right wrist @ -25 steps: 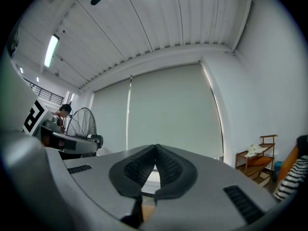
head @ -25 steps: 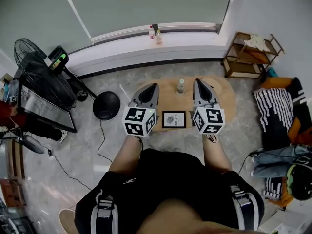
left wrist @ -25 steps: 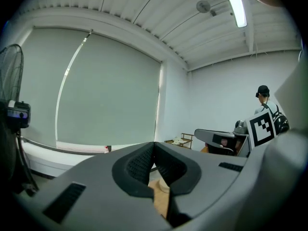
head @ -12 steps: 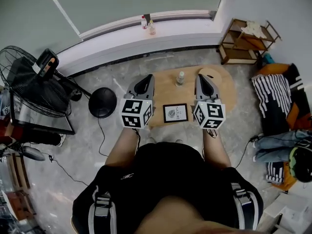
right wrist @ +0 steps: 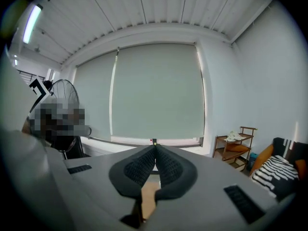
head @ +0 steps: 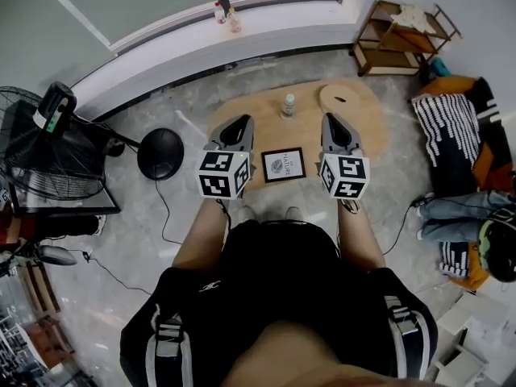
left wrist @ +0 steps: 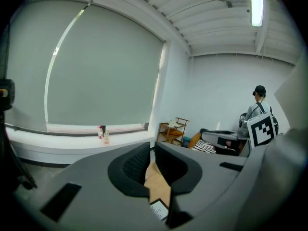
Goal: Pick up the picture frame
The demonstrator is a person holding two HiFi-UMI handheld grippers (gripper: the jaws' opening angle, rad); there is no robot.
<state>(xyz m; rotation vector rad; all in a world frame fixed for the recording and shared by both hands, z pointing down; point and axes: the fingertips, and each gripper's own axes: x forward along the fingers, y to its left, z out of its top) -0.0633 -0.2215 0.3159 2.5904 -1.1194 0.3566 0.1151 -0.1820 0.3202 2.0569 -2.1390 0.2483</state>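
Lowered since a second ago, the left gripper (head: 243, 121) and right gripper (head: 330, 119) both have their jaws closed tight on nothing. Below and between them the frame (head: 284, 165) lies flat at the near edge of the table (head: 355, 131). Unless they open first, shut jaws would likely only shove the frame off that edge or into the bottle (head: 288, 105) just beyond, whose contents I cannot make out.

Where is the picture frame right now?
In the head view, the picture frame lies flat on the wooden table, between the left tongs and right tongs, in front of a small bottle.
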